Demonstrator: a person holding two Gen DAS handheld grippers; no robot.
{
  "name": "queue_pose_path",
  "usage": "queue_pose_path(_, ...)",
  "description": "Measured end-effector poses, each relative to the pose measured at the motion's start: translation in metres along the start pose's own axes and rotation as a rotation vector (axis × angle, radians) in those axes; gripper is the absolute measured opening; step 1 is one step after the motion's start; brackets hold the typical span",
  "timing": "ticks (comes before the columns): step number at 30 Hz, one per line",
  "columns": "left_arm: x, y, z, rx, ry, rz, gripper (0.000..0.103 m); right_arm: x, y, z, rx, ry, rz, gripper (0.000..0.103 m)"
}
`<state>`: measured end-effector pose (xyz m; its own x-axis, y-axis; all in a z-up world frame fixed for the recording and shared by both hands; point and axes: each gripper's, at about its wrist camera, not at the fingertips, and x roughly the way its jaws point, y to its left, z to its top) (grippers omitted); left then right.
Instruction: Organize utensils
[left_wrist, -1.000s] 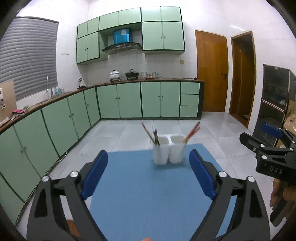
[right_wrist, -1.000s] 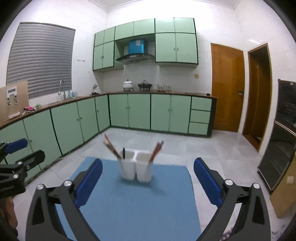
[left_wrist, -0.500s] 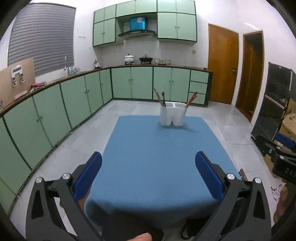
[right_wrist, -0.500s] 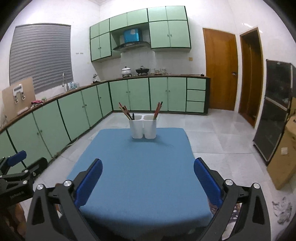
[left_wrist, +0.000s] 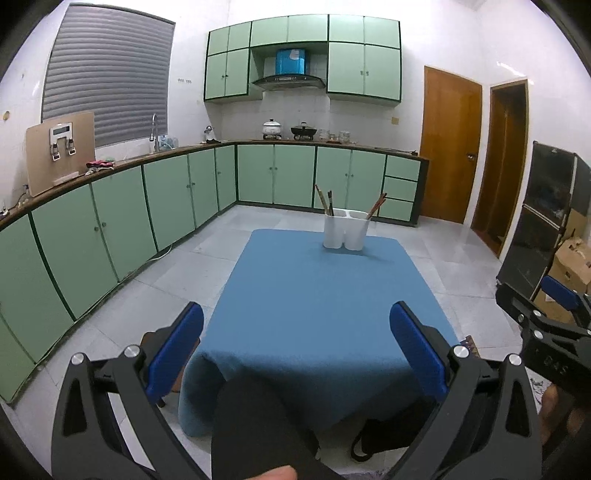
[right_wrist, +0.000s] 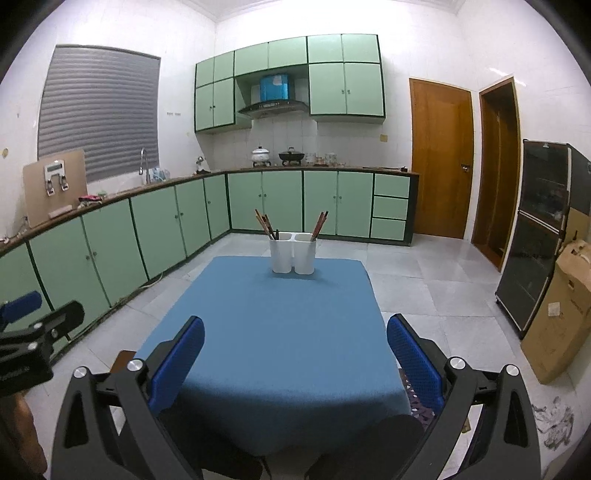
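A white two-compartment holder (left_wrist: 345, 228) (right_wrist: 292, 253) stands near the far edge of the blue-clothed table (left_wrist: 317, 295) (right_wrist: 273, 332). Brown chopsticks (left_wrist: 322, 198) (right_wrist: 264, 223) and a dark utensil lean in its left compartment, reddish chopsticks (left_wrist: 376, 205) (right_wrist: 319, 225) in its right one. My left gripper (left_wrist: 295, 341) hangs before the table's near edge, open and empty. My right gripper (right_wrist: 295, 347) is likewise open and empty, well short of the holder. Each gripper shows at the other view's edge (left_wrist: 543, 321) (right_wrist: 26, 332).
Green cabinets and a counter (right_wrist: 110, 236) run along the left and back walls. A dark cabinet (right_wrist: 543, 236) and cardboard boxes (right_wrist: 561, 314) stand at the right. A person's dark-clad knees (left_wrist: 255, 428) sit below the table's near edge.
Both grippers have drawn back from the holder, past the table's near edge; the holder looks farther away now. The left jaws widened slightly. The holder and utensils stayed put.
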<state>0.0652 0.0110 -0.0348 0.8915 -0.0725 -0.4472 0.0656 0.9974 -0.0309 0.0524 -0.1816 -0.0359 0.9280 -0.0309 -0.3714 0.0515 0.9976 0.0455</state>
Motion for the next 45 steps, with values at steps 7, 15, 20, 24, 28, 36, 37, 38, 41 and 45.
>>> queue_pose_path(7, -0.020, -0.001, 0.004, -0.025, -0.024, -0.026, 0.098, -0.016, 0.005, 0.004, -0.005, -0.028, 0.008, 0.097)
queue_pose_path(15, -0.029, -0.001, 0.005, -0.028, -0.047, -0.028, 0.098, -0.021, 0.004, 0.002, -0.004, -0.037, -0.003, 0.097)
queue_pose_path(20, -0.033, -0.003, 0.001, -0.011, -0.058, -0.017, 0.098, -0.020, 0.005, 0.002, -0.005, -0.031, -0.005, 0.097)
queue_pose_path(24, -0.035, -0.007, 0.000, -0.007, -0.066, -0.006, 0.098, -0.019, 0.004, 0.001, -0.005, -0.029, -0.005, 0.097)
queue_pose_path(28, -0.035, -0.009, -0.001, -0.006, -0.068, -0.016, 0.098, -0.019, 0.001, 0.001, -0.002, -0.027, -0.007, 0.097)
queue_pose_path(36, -0.035, -0.009, 0.001, 0.000, -0.065, -0.027, 0.098, -0.018, 0.000, 0.005, 0.000, -0.029, -0.017, 0.097)
queue_pose_path(37, -0.036, -0.009, 0.000, 0.001, -0.068, -0.025, 0.098, -0.019, -0.001, 0.005, 0.001, -0.031, -0.017, 0.097)
queue_pose_path(38, -0.036, -0.009, 0.001, 0.003, -0.070, -0.022, 0.098, -0.019, -0.001, 0.005, 0.002, -0.032, -0.017, 0.097)
queue_pose_path(41, -0.038, -0.009, 0.000, 0.005, -0.075, -0.018, 0.098, -0.021, -0.001, 0.003, 0.003, -0.037, -0.020, 0.097)
queue_pose_path(45, -0.039, -0.011, -0.002, 0.003, -0.074, -0.018, 0.098, -0.023, 0.000, 0.003, 0.003, -0.042, -0.021, 0.097)
